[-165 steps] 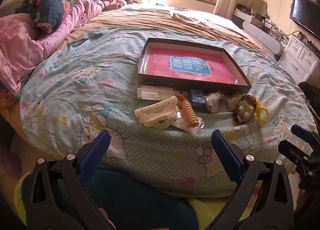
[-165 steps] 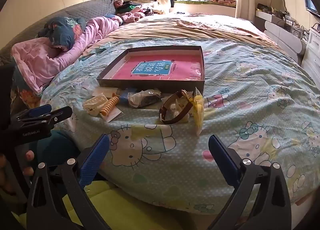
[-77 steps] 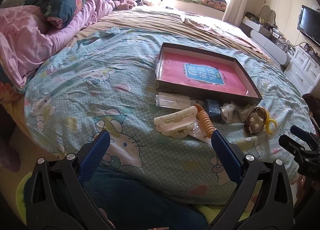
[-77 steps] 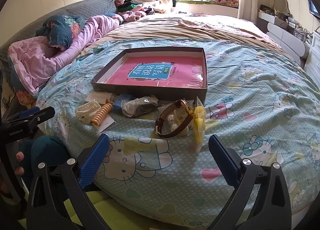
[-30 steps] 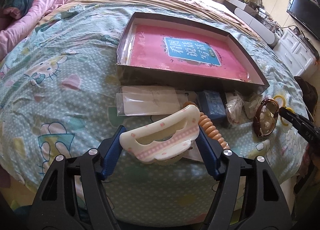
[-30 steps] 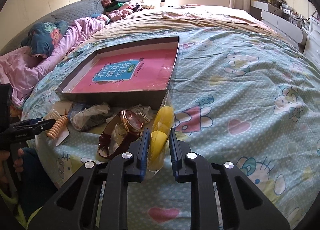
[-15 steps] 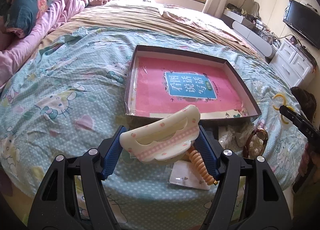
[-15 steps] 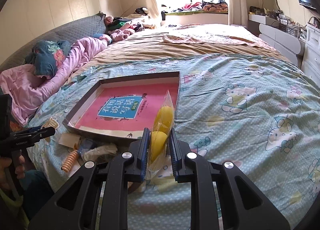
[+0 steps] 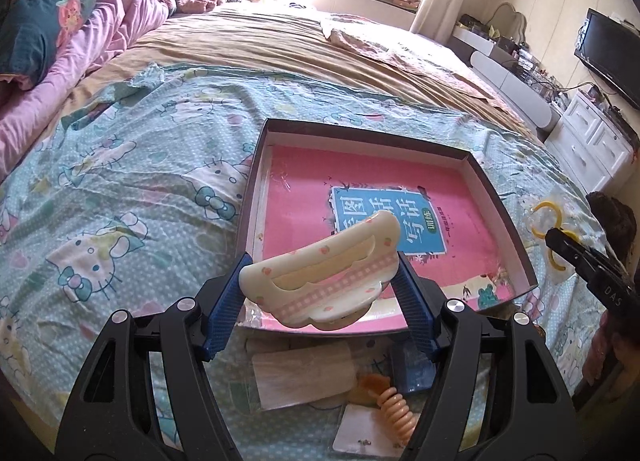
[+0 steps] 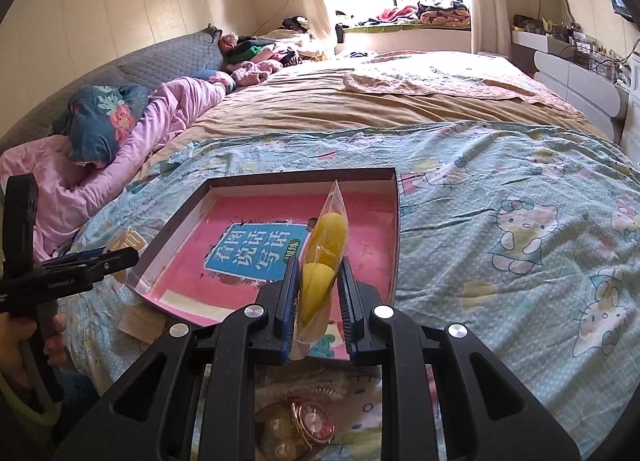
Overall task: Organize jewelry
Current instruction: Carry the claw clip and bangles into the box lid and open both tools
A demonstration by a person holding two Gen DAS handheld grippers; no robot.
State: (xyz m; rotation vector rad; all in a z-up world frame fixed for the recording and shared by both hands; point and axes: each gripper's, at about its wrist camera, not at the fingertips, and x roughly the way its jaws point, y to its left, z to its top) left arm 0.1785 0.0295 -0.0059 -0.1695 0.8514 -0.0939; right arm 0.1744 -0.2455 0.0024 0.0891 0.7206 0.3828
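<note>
Two items are in transit toward the shallow box (image 9: 256, 197) at mid-frame. The left gripper (image 9: 320, 301) clamps a cream hair claw clip (image 9: 320, 281) above the box's near edge; the right gripper (image 10: 318, 301) pinches a clear packet of yellow hoops (image 10: 322, 253), probably earrings, over the same box. The box holds only a pink booklet (image 9: 304, 189). Next, each load needs lowering onto the booklet and letting go. A coiled orange hair tie (image 9: 396, 413) and a wristwatch (image 10: 312, 421) wait at the lower edge.
</note>
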